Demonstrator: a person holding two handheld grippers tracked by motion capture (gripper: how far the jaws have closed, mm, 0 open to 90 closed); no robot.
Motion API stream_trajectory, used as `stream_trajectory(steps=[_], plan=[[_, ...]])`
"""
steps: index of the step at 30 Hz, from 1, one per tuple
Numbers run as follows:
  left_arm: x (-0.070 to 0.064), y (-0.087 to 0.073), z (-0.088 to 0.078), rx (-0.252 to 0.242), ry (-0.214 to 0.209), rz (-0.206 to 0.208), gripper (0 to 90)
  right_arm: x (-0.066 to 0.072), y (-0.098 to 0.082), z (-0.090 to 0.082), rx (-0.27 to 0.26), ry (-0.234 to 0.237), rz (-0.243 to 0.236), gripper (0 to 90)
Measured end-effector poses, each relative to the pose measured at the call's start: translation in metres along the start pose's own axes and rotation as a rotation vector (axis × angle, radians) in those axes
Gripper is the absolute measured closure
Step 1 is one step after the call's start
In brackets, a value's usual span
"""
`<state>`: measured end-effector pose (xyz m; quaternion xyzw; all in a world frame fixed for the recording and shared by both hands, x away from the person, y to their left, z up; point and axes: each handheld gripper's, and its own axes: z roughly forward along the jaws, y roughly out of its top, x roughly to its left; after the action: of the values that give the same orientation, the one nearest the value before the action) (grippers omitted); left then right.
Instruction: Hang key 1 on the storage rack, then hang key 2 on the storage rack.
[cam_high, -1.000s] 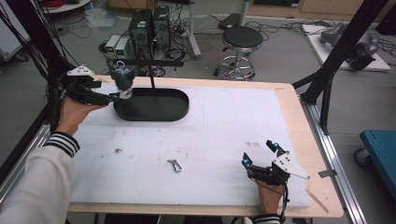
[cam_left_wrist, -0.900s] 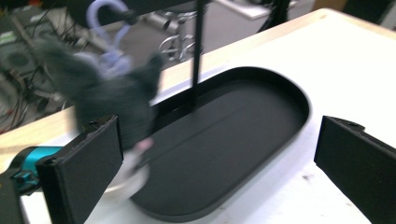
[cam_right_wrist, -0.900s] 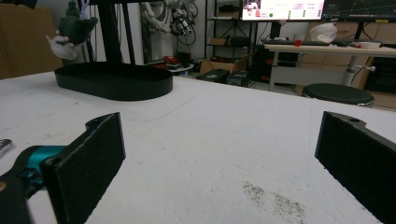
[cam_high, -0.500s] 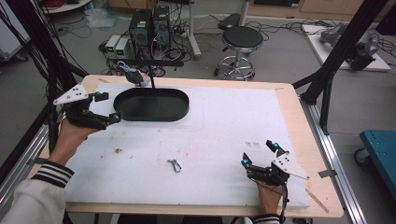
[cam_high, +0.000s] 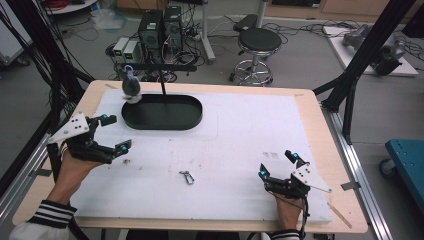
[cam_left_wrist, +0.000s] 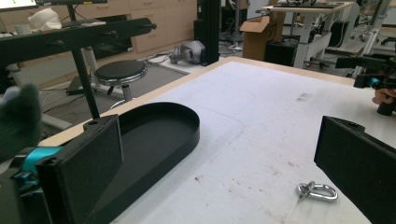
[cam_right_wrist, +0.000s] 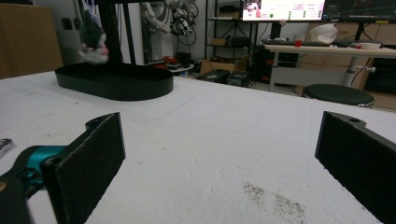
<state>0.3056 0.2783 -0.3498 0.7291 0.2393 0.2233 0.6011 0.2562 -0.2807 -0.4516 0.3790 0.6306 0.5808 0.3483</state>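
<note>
A small dark grey and white plush toy (cam_high: 131, 86) hangs from the black bar of a stand (cam_high: 161, 67) over the left end of a black oval tray (cam_high: 165, 114). My left gripper (cam_high: 114, 132) is open and empty, left of the tray and in front of it. In the left gripper view the tray (cam_left_wrist: 159, 135) lies ahead and a small metal shackle (cam_left_wrist: 317, 190) lies near the right jaw. The shackle (cam_high: 187, 176) rests on the white mat between both grippers. My right gripper (cam_high: 276, 164) stays open and empty at the front right, resting on the mat.
A white mat (cam_high: 240, 135) covers the wooden table (cam_high: 310, 100). The stand's post (cam_high: 163, 86) rises from the tray's back edge. Beyond the table are a black stool (cam_high: 256, 40) and computer boxes (cam_high: 160, 25) on the floor. Black frame posts (cam_high: 360, 60) flank the table.
My left gripper has drawn back from the toy at the stand toward the near left of the table; the toy stays hanging. The right gripper has not moved.
</note>
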Motion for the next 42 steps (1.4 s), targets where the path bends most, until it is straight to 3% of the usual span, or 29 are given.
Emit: stream_trajectory(steps=[10, 28, 35, 42], plan=[[-0.008, -0.013, 0.0, -0.004, -0.003, 0.01, 1.7, 0.0, 0.0, 0.0, 0.0, -0.002, -0.006, 0.8], [-0.009, -0.013, 0.004, 0.008, -0.017, 0.015, 1.7, 0.001, 0.0, 0.0, 0.002, -0.004, -0.011, 0.8], [-0.013, -0.008, 0.009, 0.04, -0.064, 0.018, 1.7, 0.001, 0.0, 0.0, 0.002, -0.004, -0.01, 0.8], [-0.021, 0.003, 0.021, 0.097, -0.105, 0.052, 1.7, 0.001, 0.0, 0.0, 0.003, -0.001, -0.006, 0.8]])
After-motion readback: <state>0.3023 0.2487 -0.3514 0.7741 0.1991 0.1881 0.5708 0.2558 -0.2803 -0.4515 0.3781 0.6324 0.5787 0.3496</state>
